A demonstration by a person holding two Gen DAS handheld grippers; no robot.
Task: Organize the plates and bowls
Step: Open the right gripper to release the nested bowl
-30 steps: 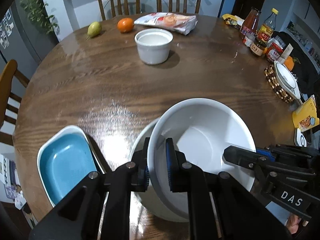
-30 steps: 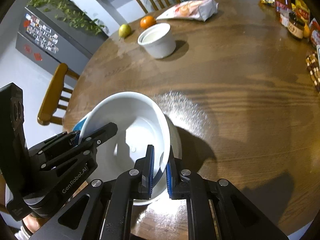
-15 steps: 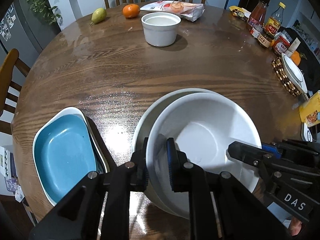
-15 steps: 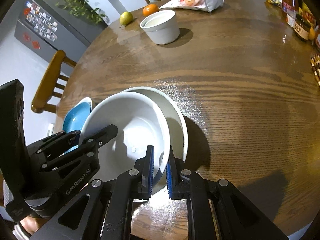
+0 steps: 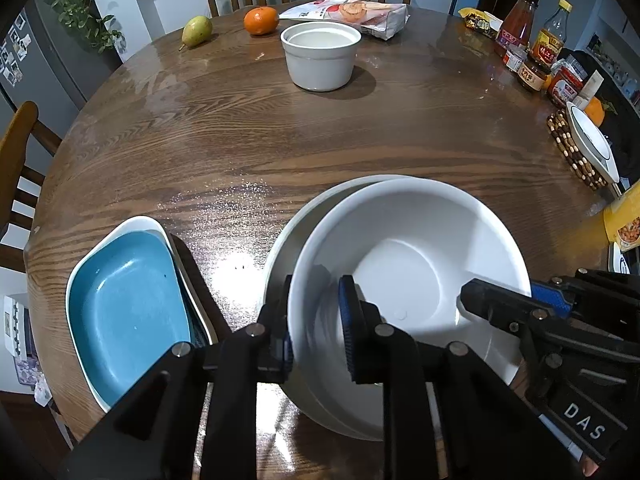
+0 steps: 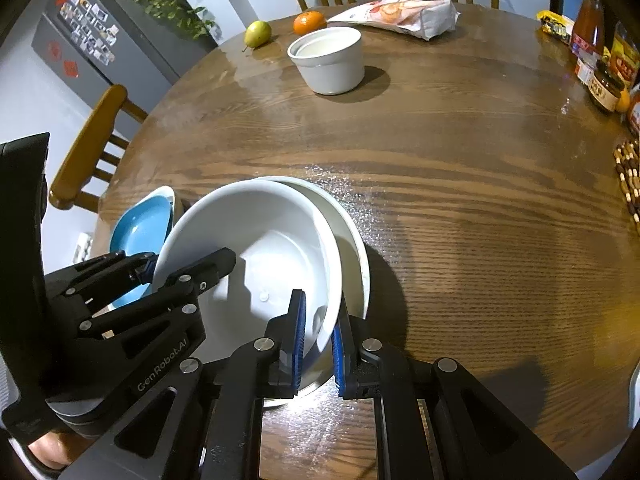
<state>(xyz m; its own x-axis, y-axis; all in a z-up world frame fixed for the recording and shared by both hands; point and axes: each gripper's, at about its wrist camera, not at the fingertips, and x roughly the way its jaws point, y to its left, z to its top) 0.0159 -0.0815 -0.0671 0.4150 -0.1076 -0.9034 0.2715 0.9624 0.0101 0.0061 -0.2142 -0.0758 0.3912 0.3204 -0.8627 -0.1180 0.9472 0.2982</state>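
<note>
A large white bowl [image 5: 400, 264] [image 6: 260, 248] sits tilted inside a second white bowl [image 5: 332, 196] [image 6: 352, 240] on the wooden table [image 5: 280, 140]. My left gripper [image 5: 316, 332] straddles its near left rim. Its jaws are opening, and the inner pad stands clear of the wall. My right gripper [image 6: 319, 336] is shut on the rim at the opposite side. A blue dish [image 5: 128, 304] [image 6: 140, 224] with a white rim lies just left of the bowls. A small white straight-sided bowl [image 5: 320, 60] [image 6: 330, 62] stands at the far middle.
A pear [image 5: 197, 30], an orange [image 5: 261, 20] and a snack bag [image 5: 352, 12] lie at the far edge. Bottles and jars [image 5: 532, 52] crowd the right side, with a white plate [image 5: 590, 140] on a beaded trivet. Wooden chairs ring the table.
The held white bowl has sunk lower into the bowl beneath it. My left gripper's jaws have spread apart around the rim. The right gripper keeps its grip.
</note>
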